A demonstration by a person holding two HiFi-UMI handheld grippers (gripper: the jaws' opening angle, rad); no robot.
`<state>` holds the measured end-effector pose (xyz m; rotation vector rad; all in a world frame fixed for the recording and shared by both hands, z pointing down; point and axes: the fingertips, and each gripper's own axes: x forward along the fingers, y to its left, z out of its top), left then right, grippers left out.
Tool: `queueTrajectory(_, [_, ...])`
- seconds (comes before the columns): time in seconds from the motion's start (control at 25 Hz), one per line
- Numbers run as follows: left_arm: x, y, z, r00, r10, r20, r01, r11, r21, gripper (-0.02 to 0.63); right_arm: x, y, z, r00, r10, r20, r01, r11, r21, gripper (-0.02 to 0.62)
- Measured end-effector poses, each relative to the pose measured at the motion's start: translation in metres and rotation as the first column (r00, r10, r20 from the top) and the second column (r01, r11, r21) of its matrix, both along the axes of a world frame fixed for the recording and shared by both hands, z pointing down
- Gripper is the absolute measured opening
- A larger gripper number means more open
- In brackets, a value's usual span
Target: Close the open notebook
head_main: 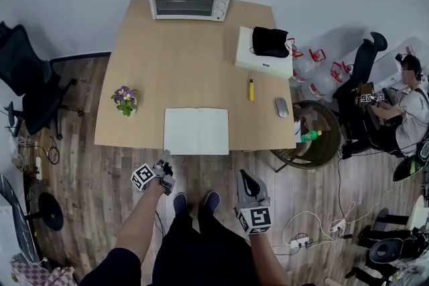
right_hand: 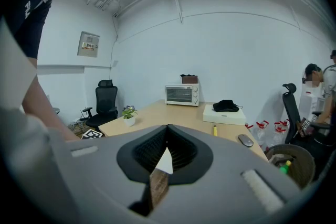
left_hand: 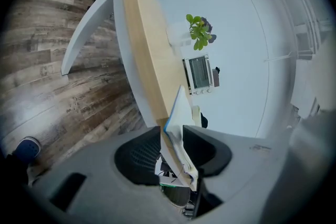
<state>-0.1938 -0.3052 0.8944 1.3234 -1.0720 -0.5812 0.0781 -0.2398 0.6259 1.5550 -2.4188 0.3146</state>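
Note:
The open notebook (head_main: 196, 130) lies flat with white pages up at the front edge of the wooden table (head_main: 181, 57). My left gripper (head_main: 164, 164) is at the notebook's front left corner. In the left gripper view the picture is rolled, and the notebook's (left_hand: 178, 113) blue-edged corner stands between the jaws of the left gripper (left_hand: 176, 131), which are wide apart and not pressing on it. My right gripper (head_main: 245, 179) hangs off the table, in front of the notebook's right corner, over the floor. In the right gripper view the right gripper (right_hand: 168, 131) has its tips together and holds nothing.
A toaster oven (head_main: 190, 3) stands at the table's back, with a white box with a black item (head_main: 263, 53), a yellow pen (head_main: 251, 89) and a mouse (head_main: 281, 107) at the right. A potted plant (head_main: 125, 100) sits at the left. A basket (head_main: 315, 134) and a seated person (head_main: 402, 110) are at the right.

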Motion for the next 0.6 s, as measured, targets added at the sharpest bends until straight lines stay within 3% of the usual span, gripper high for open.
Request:
queueTrajectory(0.36, [0.002, -0.003, -0.001, 0.999, -0.008, -0.046, 0.009, 1.000, 0.021, 0.050, 0.000, 0.006, 0.004, 1.000, -0.009, 0.000, 0.009, 1.000, -0.009, 0.008])
queueTrajectory(0.6, [0.004, -0.002, -0.010, 1.000, -0.008, -0.008, 0.008, 0.999, 0.036, 0.029, 0.000, 0.012, 0.003, 1.000, -0.014, 0.004, 0.014, 1.000, -0.002, 0.007])
